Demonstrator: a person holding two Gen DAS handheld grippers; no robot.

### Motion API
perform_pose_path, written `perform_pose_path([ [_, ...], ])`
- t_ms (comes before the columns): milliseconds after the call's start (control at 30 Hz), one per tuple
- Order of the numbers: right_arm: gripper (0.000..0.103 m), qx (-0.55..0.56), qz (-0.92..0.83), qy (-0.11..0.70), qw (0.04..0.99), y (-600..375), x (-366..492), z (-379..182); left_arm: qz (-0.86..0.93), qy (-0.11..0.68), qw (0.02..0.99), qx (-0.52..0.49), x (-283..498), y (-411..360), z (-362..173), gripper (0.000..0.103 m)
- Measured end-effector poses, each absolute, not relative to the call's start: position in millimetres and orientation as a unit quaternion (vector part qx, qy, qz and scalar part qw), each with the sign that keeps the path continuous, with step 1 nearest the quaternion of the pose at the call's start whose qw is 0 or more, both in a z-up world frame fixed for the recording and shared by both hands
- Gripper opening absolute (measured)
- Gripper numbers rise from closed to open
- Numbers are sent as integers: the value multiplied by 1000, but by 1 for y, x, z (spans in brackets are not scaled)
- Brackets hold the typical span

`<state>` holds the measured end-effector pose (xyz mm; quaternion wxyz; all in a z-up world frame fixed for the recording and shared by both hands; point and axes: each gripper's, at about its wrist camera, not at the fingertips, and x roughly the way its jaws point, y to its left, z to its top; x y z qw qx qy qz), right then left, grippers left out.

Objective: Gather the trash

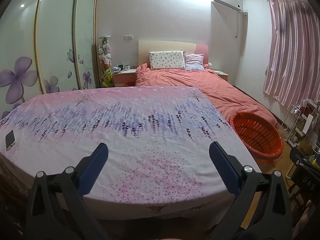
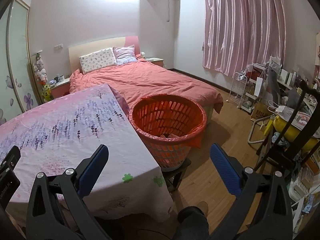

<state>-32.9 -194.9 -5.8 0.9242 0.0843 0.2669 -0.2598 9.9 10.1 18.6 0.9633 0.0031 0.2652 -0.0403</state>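
Note:
An orange slatted basket (image 2: 170, 120) lined with a red bag stands on a small dark stool at the right edge of a table covered by a pink and purple floral cloth (image 1: 128, 132); a few pale scraps lie at its bottom. The basket (image 1: 258, 134) also shows at the right of the left wrist view. My left gripper (image 1: 158, 148) hovers open over the near part of the cloth with nothing between its blue pads. My right gripper (image 2: 159, 150) is open and empty too, above the table corner and just short of the basket. No loose trash is visible on the cloth.
A phone (image 1: 10, 140) lies on the table's left edge. Behind the table is a bed with a salmon cover (image 2: 152, 82). A wardrobe (image 1: 56, 40) lines the left wall. A cluttered rack and chair (image 2: 284, 108) fill the right side, with wooden floor (image 2: 216, 140) between. A person's leg (image 2: 192, 220) is below.

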Motion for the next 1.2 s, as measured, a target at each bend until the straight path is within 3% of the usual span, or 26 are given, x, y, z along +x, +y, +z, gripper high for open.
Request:
perform_pose_path([
  [1200, 100, 84, -260, 265, 925, -197, -31, -4, -40, 259, 965, 6, 9, 10, 25, 99],
])
